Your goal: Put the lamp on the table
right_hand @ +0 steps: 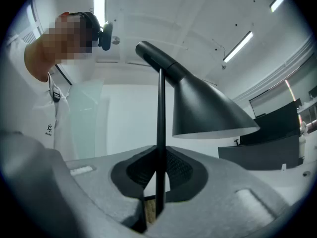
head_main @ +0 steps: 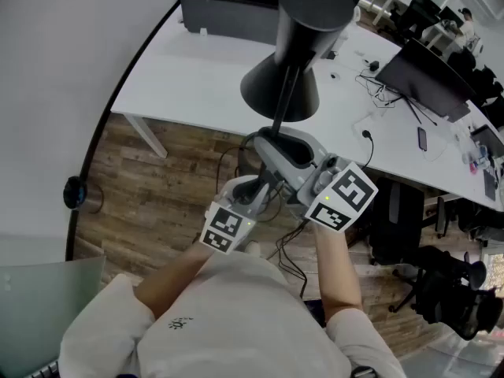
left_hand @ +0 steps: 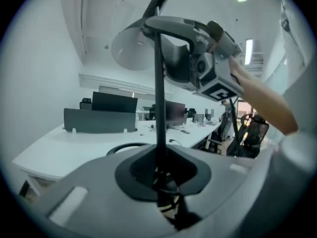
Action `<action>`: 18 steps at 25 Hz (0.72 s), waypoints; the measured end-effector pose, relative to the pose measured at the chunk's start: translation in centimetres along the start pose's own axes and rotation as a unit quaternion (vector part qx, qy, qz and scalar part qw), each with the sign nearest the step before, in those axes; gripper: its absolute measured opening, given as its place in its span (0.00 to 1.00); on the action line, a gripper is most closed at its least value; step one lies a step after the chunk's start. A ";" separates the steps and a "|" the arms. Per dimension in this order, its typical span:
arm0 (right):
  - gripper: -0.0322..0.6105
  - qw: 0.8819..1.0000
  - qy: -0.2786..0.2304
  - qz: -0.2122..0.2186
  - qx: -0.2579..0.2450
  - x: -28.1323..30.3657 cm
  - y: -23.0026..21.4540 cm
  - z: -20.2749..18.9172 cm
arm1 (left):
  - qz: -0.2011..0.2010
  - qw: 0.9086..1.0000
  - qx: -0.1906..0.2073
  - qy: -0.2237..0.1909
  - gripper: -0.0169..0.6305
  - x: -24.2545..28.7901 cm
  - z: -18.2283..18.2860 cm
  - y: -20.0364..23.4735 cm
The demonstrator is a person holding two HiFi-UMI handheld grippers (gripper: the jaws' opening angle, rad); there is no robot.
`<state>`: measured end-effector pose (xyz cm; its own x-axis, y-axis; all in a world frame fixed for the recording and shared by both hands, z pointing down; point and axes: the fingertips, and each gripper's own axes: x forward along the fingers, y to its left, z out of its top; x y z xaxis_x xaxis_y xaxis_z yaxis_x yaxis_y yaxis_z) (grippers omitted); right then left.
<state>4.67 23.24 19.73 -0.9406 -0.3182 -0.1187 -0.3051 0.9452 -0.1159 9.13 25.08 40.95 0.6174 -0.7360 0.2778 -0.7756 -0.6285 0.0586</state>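
A black lamp with a cone shade point(head_main: 279, 85) and a thin upright stem point(head_main: 282, 105) hangs in the air over the near edge of the white table point(head_main: 189, 77). My left gripper point(head_main: 266, 181) is shut on the lower stem. My right gripper point(head_main: 293, 150) is shut on the stem just above it. In the left gripper view the stem point(left_hand: 159, 113) rises out of the left gripper point(left_hand: 161, 185) past the right gripper point(left_hand: 208, 58) to the shade point(left_hand: 130, 48). In the right gripper view the stem point(right_hand: 160, 133) stands clamped in the right gripper point(right_hand: 157, 195) under the shade point(right_hand: 208, 110). The lamp's base is hidden.
On the table stand a dark grey divider point(head_main: 228, 16), a laptop point(head_main: 425, 73), a phone point(head_main: 423, 138) and loose cables point(head_main: 376, 81). Black office chairs point(head_main: 441, 290) stand on the wood floor point(head_main: 157, 203) at the right. A cable point(head_main: 291, 250) trails down below my grippers.
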 end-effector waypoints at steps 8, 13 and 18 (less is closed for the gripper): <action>0.11 1.000 -0.013 -0.016 0.003 -0.3 2.2 0.3 | 0.000 1.000 0.014 -0.003 0.10 -2.5 -0.2 -0.5; 0.11 1.000 -0.020 -0.018 0.002 -0.1 3.1 0.6 | -0.001 1.000 0.019 -0.008 0.10 -3.2 0.0 -0.5; 0.11 1.000 -0.015 -0.021 -0.006 0.0 3.8 0.5 | -0.005 1.000 0.022 -0.010 0.10 -3.7 -0.1 -0.5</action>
<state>3.56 26.83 18.74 -0.9222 -0.3586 -0.1444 -0.3454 0.9321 -0.1089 7.20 28.15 40.00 0.6276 -0.7347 0.2576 -0.7633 -0.6457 0.0179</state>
